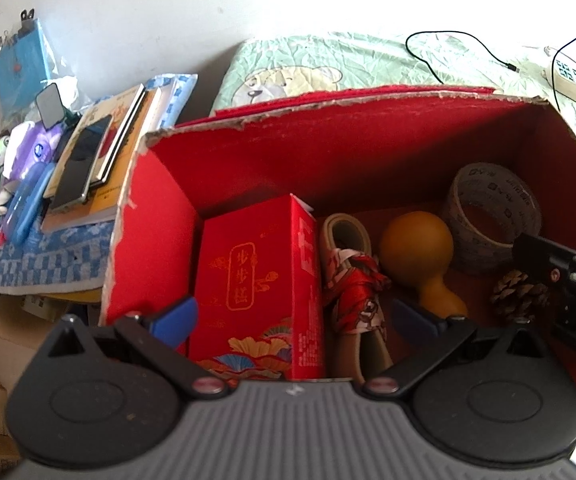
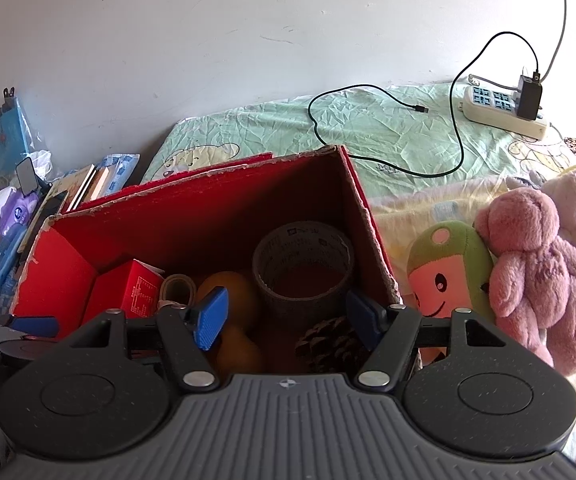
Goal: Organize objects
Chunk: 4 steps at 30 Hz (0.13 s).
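Note:
An open red cardboard box (image 1: pixel 328 152) (image 2: pixel 207 208) sits on the bed. Inside it are a red carton (image 1: pixel 247 280) (image 2: pixel 127 288), a strap roll wrapped in red patterned cloth (image 1: pixel 352 280), an orange gourd (image 1: pixel 416 244) (image 2: pixel 227 292), a tape roll (image 1: pixel 488 216) (image 2: pixel 304 264) and a pine cone (image 1: pixel 520 296) (image 2: pixel 328 344). My left gripper (image 1: pixel 296 318) hovers open over the box's left half, above the carton and cloth roll, gripping nothing. Over the right half my right gripper (image 2: pixel 288 318) stands open above the gourd and pine cone, empty.
Plush toys, a pink bear (image 2: pixel 528 264) and a green and pink one (image 2: pixel 448 272), lie right of the box. A power strip (image 2: pixel 504 108) with a black cable (image 2: pixel 368 92) rests on the green sheet behind. Books and a phone (image 1: pixel 87 160) are stacked to the left.

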Motion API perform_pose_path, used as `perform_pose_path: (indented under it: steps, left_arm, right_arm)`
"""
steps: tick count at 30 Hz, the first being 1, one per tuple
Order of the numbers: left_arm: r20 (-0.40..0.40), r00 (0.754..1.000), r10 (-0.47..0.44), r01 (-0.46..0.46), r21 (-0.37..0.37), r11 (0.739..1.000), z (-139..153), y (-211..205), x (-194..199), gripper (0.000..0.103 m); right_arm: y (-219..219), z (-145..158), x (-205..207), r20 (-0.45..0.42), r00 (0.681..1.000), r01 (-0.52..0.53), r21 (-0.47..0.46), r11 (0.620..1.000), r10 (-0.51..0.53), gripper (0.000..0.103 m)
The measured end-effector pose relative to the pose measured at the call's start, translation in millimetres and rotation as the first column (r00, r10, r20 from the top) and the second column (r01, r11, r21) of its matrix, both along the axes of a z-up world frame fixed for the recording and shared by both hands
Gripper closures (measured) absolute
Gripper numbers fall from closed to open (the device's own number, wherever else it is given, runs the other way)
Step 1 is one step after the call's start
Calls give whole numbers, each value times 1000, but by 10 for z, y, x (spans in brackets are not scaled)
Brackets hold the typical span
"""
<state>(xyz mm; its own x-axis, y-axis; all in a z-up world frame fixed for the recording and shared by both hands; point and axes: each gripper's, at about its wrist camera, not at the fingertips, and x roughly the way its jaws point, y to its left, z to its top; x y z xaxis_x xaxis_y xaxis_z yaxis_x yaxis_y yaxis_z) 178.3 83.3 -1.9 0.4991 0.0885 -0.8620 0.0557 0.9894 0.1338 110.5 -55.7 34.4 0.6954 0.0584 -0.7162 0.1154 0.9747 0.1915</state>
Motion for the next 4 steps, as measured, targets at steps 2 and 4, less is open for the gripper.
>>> perform_pose_path:
  steps: [2, 4]
  left_arm:
    - [17, 1000, -4, 4, 1, 1000, 29, -2, -33, 0]
    - [43, 999, -6, 6, 19, 1000, 69, -15, -77, 0]
  right_arm:
    - [6, 27, -29, 10, 1000, 3, -1, 1000, -3, 35]
    - [14, 63, -71, 23, 1000, 4, -6, 1000, -4, 35]
